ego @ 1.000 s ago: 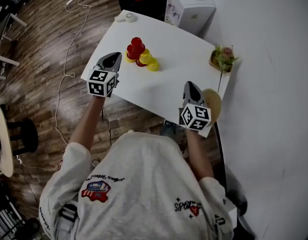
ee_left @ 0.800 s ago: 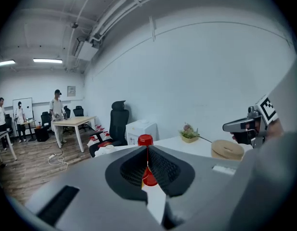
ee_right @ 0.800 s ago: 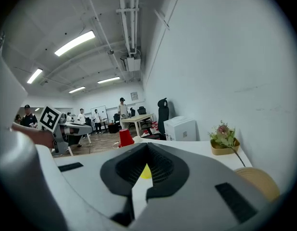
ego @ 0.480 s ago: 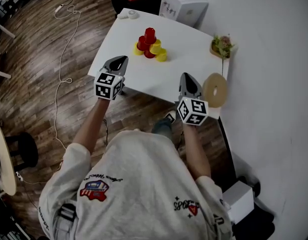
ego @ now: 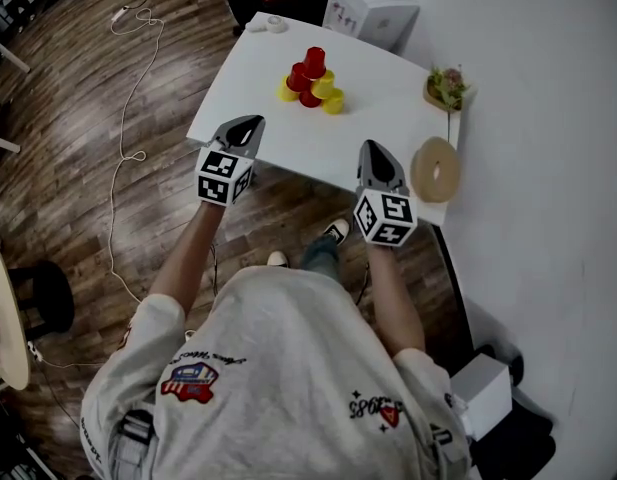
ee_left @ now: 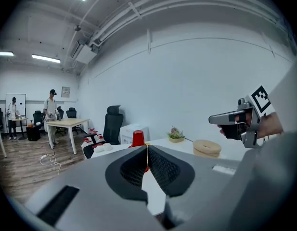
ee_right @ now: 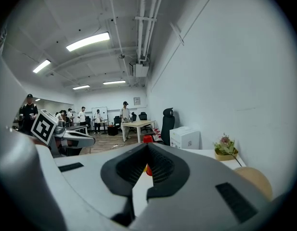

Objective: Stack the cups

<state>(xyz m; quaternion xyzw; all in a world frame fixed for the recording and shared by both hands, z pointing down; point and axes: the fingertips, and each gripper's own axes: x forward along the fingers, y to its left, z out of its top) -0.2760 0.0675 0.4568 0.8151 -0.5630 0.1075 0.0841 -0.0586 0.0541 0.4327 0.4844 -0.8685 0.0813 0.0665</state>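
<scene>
A small pyramid of red and yellow cups point(ego: 310, 78) stands on the white table point(ego: 288, 143), with a red cup point(ego: 314, 61) on top. My left gripper point(ego: 250, 124) hangs at the table's near edge, shut and empty, well short of the cups. The right gripper point(ego: 371, 149) is also at the near edge, shut with nothing in it. In the left gripper view the top red cup point(ee_left: 137, 138) shows just beyond the closed jaws point(ee_left: 147, 146), and the right gripper point(ee_left: 237, 119) is off to the right. The right gripper view shows the cups point(ee_right: 148, 139) past its tips point(ee_right: 147, 145).
A round wooden disc point(ego: 435, 169) lies at the table's right end beside the right gripper. A small potted plant point(ego: 448, 86) sits at the far right corner, a tape roll point(ego: 276, 25) at the far left. A white box point(ego: 373, 3) stands behind. Cables cross the wooden floor point(ego: 138, 88).
Both grippers have drawn back from over the table to its near edge, still shut. The cups sit farther from them in the view than before.
</scene>
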